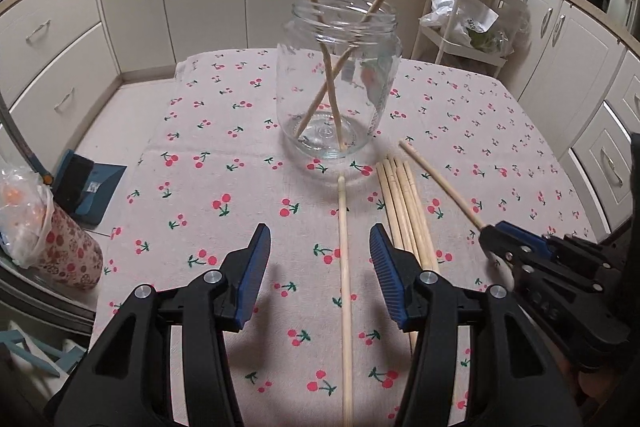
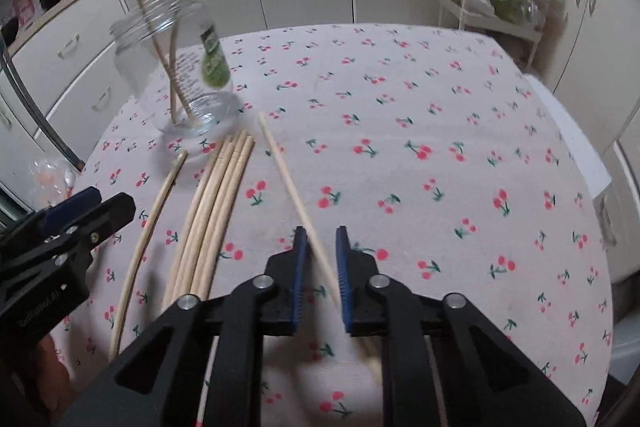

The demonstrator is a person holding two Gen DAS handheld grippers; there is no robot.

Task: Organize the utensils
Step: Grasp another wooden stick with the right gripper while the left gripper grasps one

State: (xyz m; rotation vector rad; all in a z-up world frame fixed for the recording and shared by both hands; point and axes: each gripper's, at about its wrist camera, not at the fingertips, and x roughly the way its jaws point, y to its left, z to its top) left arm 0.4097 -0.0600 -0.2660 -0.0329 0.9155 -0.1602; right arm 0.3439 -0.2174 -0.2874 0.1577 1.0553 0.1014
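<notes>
A clear glass jar (image 1: 338, 75) stands upright on the cherry-print tablecloth (image 1: 224, 155) with two wooden chopsticks leaning crossed inside it. In front of it lies a single chopstick (image 1: 343, 267), and my left gripper (image 1: 318, 239) is open astride it, pads clear of the wood. A bundle of several chopsticks (image 1: 404, 211) lies just to the right. My right gripper (image 2: 321, 247) is shut on another chopstick (image 2: 280, 159), which runs slantwise between its blue pads toward the jar (image 2: 180, 67). The left wrist view shows the right gripper (image 1: 492, 235) pinching that stick's near end.
A white trolley (image 1: 468, 23) with bags stands beyond the table's far right corner, and cream cabinets line the walls. At the table's left edge are a patterned cup with a plastic bag (image 1: 60, 255) and a blue flat object (image 1: 92, 187). The cloth to the right (image 2: 440, 147) is bare.
</notes>
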